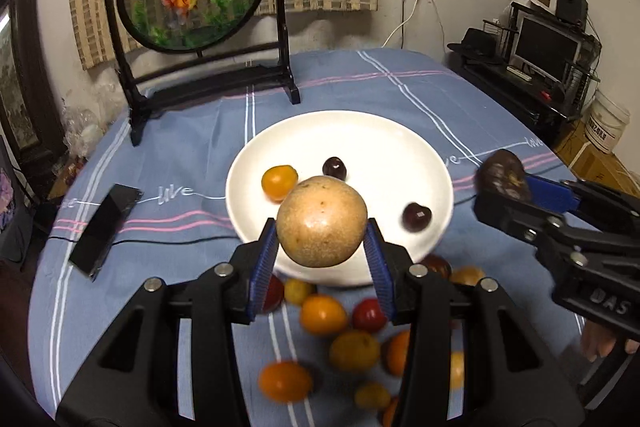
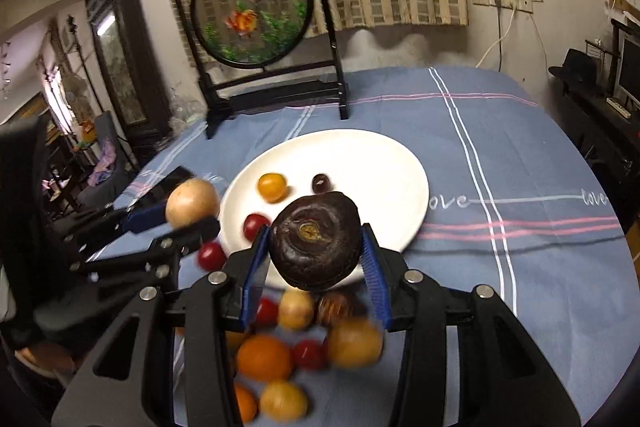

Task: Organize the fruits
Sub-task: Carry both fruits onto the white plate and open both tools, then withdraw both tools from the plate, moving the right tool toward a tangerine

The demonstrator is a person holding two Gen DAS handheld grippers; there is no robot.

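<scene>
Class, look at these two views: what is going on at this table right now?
A person is sorting fruit with two handheld grippers. The left gripper holds a round tan fruit; the right gripper holds a dark brown fruit. Both hang near the white plate, which carries an orange fruit and a few small dark ones. More loose fruit lies on the blue cloth.

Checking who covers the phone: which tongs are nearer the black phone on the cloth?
Left. The left tongs sit beside the phone; the right tongs are across the white plate.
</scene>
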